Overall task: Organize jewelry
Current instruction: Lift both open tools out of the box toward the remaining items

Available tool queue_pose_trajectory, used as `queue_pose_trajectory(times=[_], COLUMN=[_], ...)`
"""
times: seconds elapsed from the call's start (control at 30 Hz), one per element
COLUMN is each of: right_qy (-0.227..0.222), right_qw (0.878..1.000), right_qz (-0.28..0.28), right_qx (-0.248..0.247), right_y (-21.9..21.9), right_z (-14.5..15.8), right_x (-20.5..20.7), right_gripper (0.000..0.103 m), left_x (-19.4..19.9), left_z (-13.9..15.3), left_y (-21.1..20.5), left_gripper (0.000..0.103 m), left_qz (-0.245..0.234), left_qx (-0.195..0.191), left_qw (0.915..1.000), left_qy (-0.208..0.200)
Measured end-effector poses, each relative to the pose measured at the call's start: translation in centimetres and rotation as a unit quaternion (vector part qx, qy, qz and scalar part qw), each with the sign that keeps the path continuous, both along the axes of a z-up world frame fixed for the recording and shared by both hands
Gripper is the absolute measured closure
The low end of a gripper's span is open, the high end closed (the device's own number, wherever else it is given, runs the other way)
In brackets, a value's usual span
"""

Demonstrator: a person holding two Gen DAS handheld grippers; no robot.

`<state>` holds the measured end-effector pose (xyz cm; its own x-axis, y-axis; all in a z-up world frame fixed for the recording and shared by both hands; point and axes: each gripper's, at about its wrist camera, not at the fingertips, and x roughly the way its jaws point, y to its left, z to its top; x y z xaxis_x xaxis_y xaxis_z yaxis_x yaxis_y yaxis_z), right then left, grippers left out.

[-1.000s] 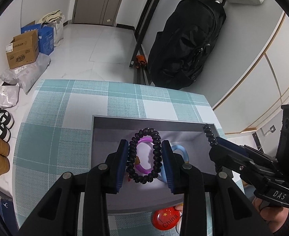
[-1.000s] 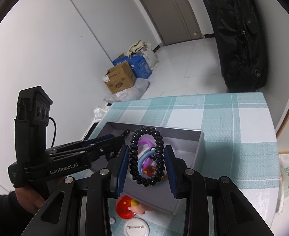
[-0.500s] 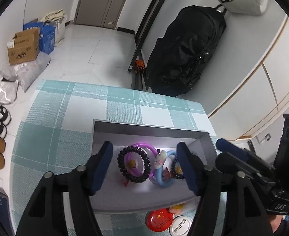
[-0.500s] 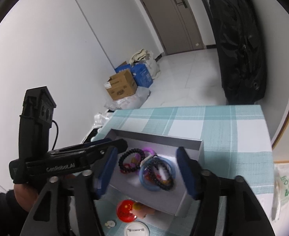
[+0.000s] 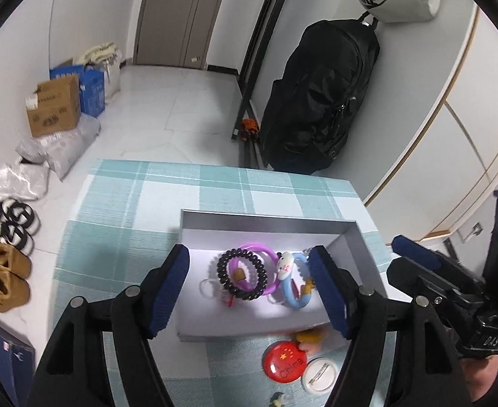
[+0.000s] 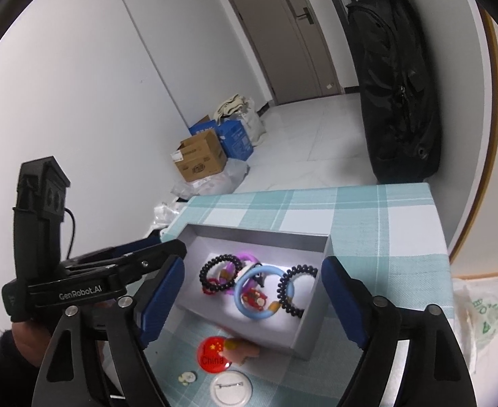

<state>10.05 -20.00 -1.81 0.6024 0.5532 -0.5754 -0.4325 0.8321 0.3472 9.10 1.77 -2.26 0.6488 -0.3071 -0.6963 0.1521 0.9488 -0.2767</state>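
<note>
A grey open box (image 5: 265,221) (image 6: 316,332) sits on the checked tablecloth. Inside lie a black coil hair tie (image 5: 241,274) (image 6: 217,272) over a purple ring (image 5: 265,252), a light blue ring (image 5: 291,293) (image 6: 252,293), and a second black coil tie (image 6: 298,291). My left gripper (image 5: 252,291) is open and empty above the box's near side; it shows from the side in the right wrist view (image 6: 167,254). My right gripper (image 6: 249,300) is open and empty above the box; it shows in the left wrist view (image 5: 415,254).
A red round badge (image 5: 285,361) (image 6: 214,354), a white badge (image 5: 320,378) (image 6: 230,388) and a small peach figure (image 6: 240,345) lie on the cloth in front of the box. A black backpack (image 5: 320,101) hangs beyond the table. Cardboard boxes (image 5: 54,107) and shoes stand on the floor.
Both grippers held black coil hair ties over the box a second ago. They opened, the ties dropped into the box, and both grippers pulled up and back.
</note>
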Motion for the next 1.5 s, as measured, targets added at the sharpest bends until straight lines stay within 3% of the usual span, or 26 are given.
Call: queue_pose_trajectory(times=[0.23, 0.53, 0.63, 0.73, 0.9, 1.03, 1.17, 1.5], right_qy=[-0.013, -0.01, -0.007, -0.003, 0.012, 0.023, 0.04, 0.048], right_qw=[1.0, 0.998, 0.997, 0.997, 0.996, 0.995, 0.993, 0.983], right_qz=[-0.003, -0.019, -0.017, -0.014, -0.012, -0.013, -0.011, 0.023], right_qx=[-0.025, -0.063, -0.069, -0.078, -0.085, -0.098, -0.108, -0.177], right_y=[0.3, -0.2, -0.2, -0.2, -0.3, -0.2, 0.1, 2.2], right_z=[0.0, -0.5, -0.7, -0.8, -1.4, -2.2, -3.1, -4.7], right_x=[-1.8, -3.9, -4.6, -5.2, -5.8, -6.2, -6.3, -7.1], right_gripper=[0.01, 0.005, 0.002, 0.001, 0.0, 0.0, 0.0, 0.006], left_x=[-1.9, -4.0, -4.6, -4.9, -5.6, -6.0, -6.4, -7.4], left_z=[-0.1, -0.4, -0.8, -1.5, -2.2, -3.1, -3.8, -4.1], left_y=[-0.2, 0.4, 0.5, 1.2, 1.6, 2.1, 1.9, 1.4], left_gripper=[0.033, 0.032, 0.026, 0.023, 0.022, 0.022, 0.022, 0.022], left_qz=[0.005, 0.012, 0.024, 0.033, 0.032, 0.031, 0.027, 0.017], left_qx=[0.024, 0.026, 0.044, 0.04, 0.04, 0.018, 0.032, 0.071], left_qw=[0.9996, 0.9996, 0.9987, 0.9986, 0.9984, 0.9979, 0.9963, 0.9947], left_qy=[-0.011, -0.007, -0.006, 0.005, 0.023, 0.054, 0.075, 0.072])
